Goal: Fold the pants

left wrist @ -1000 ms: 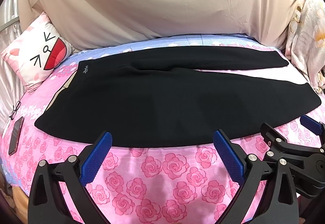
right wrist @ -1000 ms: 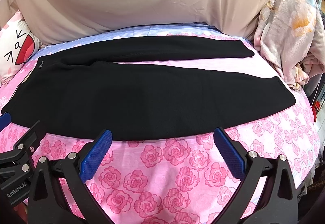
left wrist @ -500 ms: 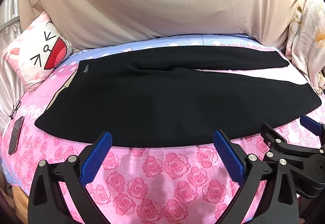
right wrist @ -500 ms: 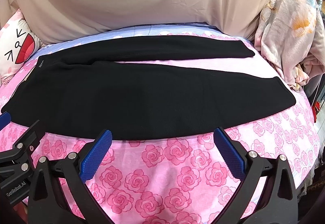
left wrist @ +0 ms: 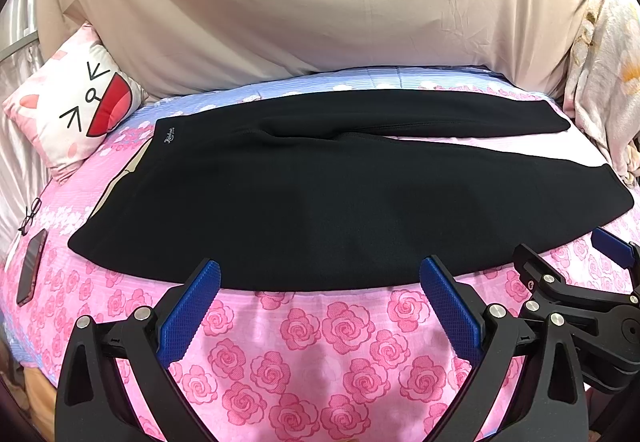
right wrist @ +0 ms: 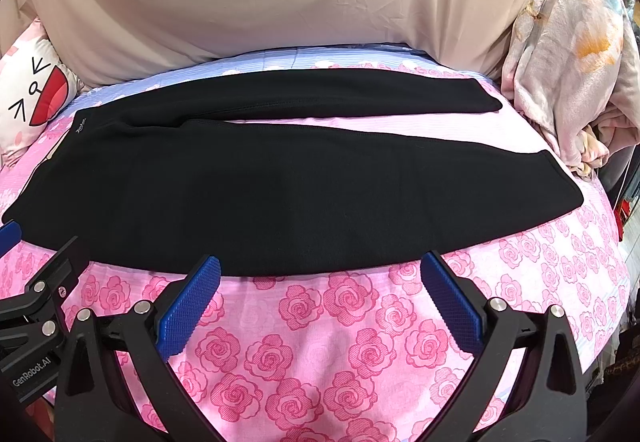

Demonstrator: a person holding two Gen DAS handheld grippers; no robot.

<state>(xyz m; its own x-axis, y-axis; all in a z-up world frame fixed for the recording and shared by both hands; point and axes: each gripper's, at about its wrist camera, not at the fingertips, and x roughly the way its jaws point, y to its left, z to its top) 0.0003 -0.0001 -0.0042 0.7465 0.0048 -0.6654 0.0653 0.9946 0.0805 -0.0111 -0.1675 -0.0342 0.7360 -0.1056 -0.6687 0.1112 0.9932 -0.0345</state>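
Observation:
Black pants [left wrist: 320, 193] lie flat on a pink rose-print bed, waistband at the left, both legs spread apart toward the right; they also show in the right wrist view [right wrist: 288, 181]. My left gripper [left wrist: 320, 282] is open and empty, just short of the near leg's front edge. My right gripper [right wrist: 320, 278] is open and empty, also just short of that edge, to the right of the left one. The right gripper shows at the right edge of the left wrist view [left wrist: 580, 282].
A cat-face pillow [left wrist: 76, 113] sits at the back left. A phone [left wrist: 30, 266] and glasses [left wrist: 30, 215] lie at the left bed edge. A beige sheet [left wrist: 320, 1] covers the back. A floral blanket [right wrist: 568, 61] is piled at the right.

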